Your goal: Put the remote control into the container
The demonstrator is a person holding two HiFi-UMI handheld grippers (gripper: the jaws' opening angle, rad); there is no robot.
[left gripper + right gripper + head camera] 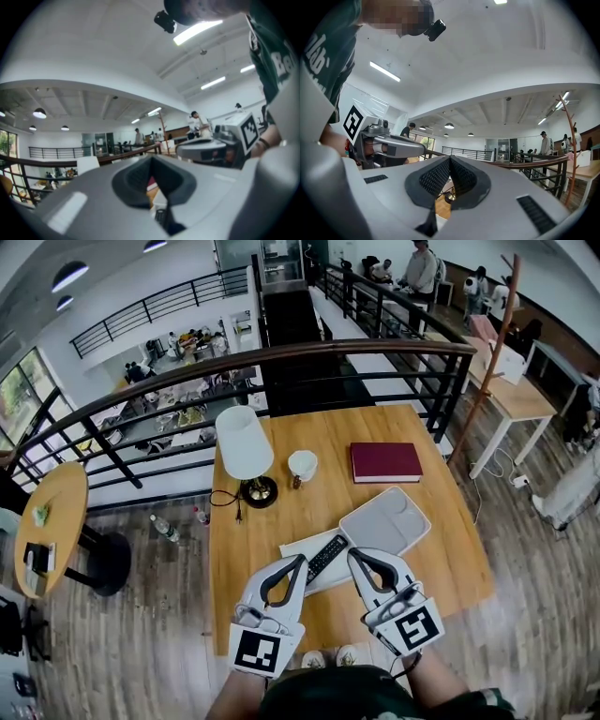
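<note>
Between left gripper [301,562] and right gripper [355,555] lies the remote control [325,558].

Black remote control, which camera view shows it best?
The head view: the black remote control lies in plain sight from above. The left gripper view catches only a blurred sliver of its buttons; the right gripper view shows none.

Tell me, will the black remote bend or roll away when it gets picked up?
Probably not. The remote looks like a stiff, flat bar, so it should stay straight and not roll. It is slim, so it is likely light. The white sheet under it might slide along if the remote is pushed.
</note>
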